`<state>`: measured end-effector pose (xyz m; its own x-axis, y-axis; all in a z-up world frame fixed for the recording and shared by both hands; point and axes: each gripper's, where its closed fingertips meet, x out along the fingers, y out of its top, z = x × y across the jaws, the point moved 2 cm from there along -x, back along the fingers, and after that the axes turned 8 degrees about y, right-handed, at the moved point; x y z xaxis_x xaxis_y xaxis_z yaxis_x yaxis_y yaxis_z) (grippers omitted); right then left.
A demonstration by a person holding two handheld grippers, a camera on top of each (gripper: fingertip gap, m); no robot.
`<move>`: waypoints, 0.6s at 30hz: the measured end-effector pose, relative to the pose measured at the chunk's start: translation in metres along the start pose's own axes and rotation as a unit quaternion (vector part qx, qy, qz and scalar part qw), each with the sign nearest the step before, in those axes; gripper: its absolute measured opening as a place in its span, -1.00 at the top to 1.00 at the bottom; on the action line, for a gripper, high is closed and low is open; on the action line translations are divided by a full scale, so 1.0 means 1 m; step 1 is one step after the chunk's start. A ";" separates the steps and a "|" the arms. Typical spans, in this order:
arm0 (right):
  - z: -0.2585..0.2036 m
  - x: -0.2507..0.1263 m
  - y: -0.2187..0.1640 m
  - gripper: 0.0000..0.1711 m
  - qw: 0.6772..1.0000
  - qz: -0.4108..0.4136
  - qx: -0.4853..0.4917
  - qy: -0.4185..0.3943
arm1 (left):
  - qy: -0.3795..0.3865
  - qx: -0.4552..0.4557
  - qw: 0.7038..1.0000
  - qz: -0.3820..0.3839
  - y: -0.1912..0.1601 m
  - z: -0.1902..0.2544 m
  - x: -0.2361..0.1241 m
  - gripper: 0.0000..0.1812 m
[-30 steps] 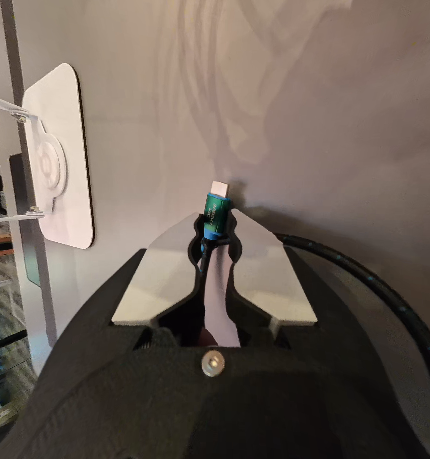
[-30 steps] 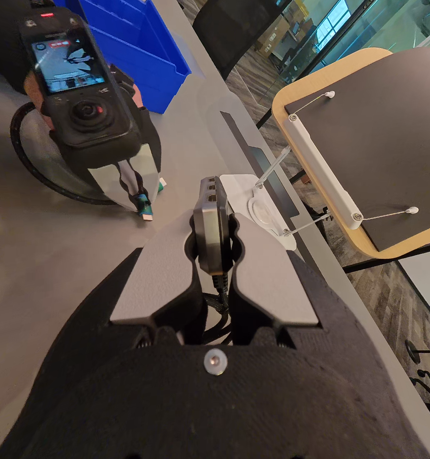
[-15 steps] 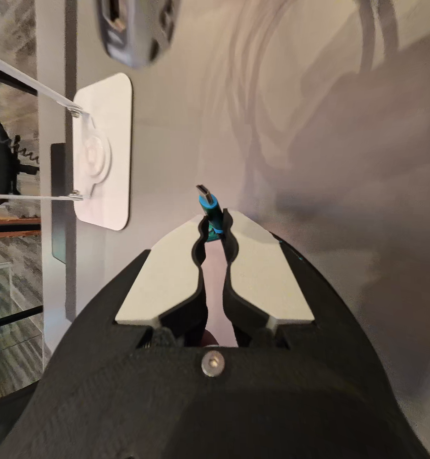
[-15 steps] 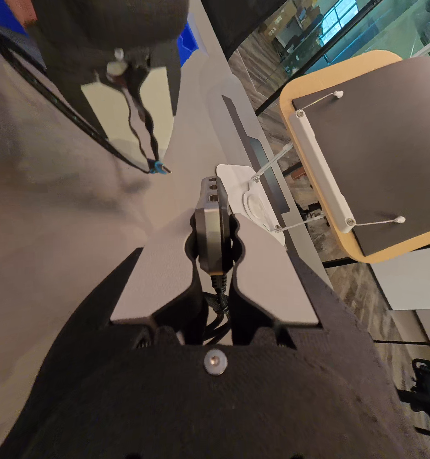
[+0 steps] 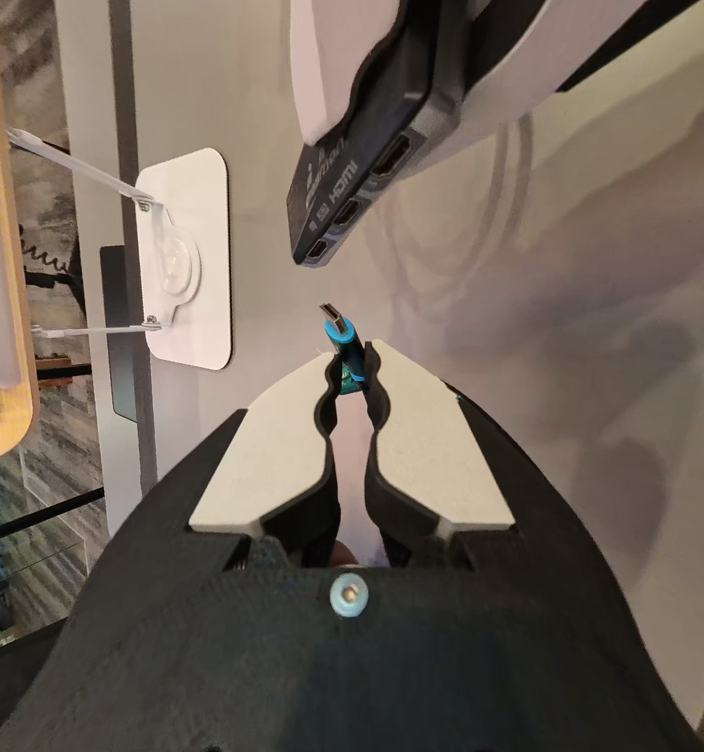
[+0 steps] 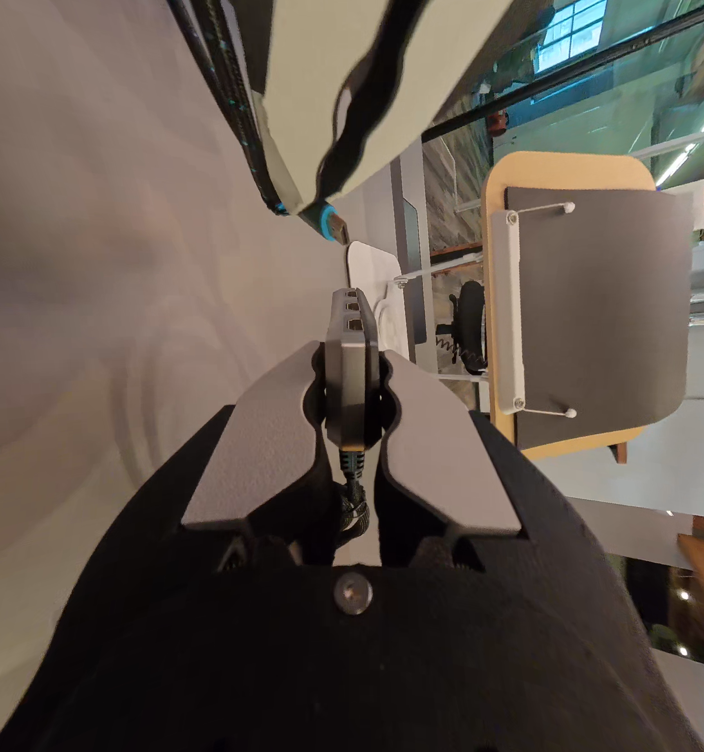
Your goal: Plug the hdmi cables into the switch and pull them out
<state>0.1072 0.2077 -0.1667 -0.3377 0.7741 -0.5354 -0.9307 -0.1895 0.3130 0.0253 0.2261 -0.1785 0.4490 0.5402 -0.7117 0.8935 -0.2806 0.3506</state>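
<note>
My left gripper (image 5: 351,353) is shut on a blue and green HDMI plug (image 5: 344,342), whose metal tip points up and left. My right gripper (image 6: 350,354) is shut on a dark grey HDMI switch (image 6: 351,358) held on edge, its three ports facing away. In the left wrist view the switch (image 5: 358,171) hangs just above the plug, ports toward it, a short gap between them. In the right wrist view the plug (image 6: 331,226) shows above the switch with its black braided cable (image 6: 236,110) running up and left.
A white plate with a clear stand (image 5: 187,260) sits on the grey table (image 5: 545,325) near its edge. A wood-rimmed dark board (image 6: 594,305) stands beyond the edge. The floor lies past the table edge. The gap from one gripper's tips to the other's is roughly 7 centimetres.
Both grippers have lifted and turned toward each other. The plug rotated onto its edge. The switch now hangs close above the plug.
</note>
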 end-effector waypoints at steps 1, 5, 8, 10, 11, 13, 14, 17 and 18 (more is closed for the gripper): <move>-0.001 0.001 0.002 0.76 1.000 -0.003 -0.007 0.000 | -0.009 0.000 1.000 -0.006 -0.002 0.001 0.001 0.89; -0.008 0.006 0.007 0.76 1.000 -0.012 -0.029 0.006 | -0.034 0.022 0.999 -0.035 -0.007 0.009 0.005 0.89; -0.012 0.009 0.010 0.76 0.999 -0.017 -0.041 0.011 | -0.039 0.042 0.997 -0.051 -0.005 0.013 0.007 0.89; -0.014 0.011 0.011 0.76 0.999 -0.022 -0.045 0.013 | -0.042 0.055 0.996 -0.062 -0.003 0.014 0.007 0.89; -0.015 0.011 0.011 0.76 0.998 -0.024 -0.047 0.015 | -0.045 0.061 0.995 -0.067 -0.001 0.014 0.007 0.89; -0.017 0.013 0.012 0.76 0.998 -0.026 -0.049 0.019 | -0.046 0.074 0.993 -0.081 0.001 0.014 0.007 0.89; -0.017 0.013 0.012 0.76 0.998 -0.025 -0.049 0.021 | -0.051 0.080 0.992 -0.089 0.002 0.015 0.007 0.89; -0.017 0.014 0.011 0.76 0.998 -0.027 -0.046 0.022 | -0.061 0.087 0.989 -0.100 0.003 0.016 0.008 0.89; -0.017 0.014 0.011 0.76 0.998 -0.027 -0.044 0.022 | -0.066 0.091 0.988 -0.102 0.003 0.016 0.008 0.89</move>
<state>0.0899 0.2063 -0.1847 -0.2905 0.7580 -0.5840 -0.9559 -0.2025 0.2127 0.0316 0.2172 -0.1931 0.2431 0.4949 -0.8343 0.9435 -0.3202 0.0850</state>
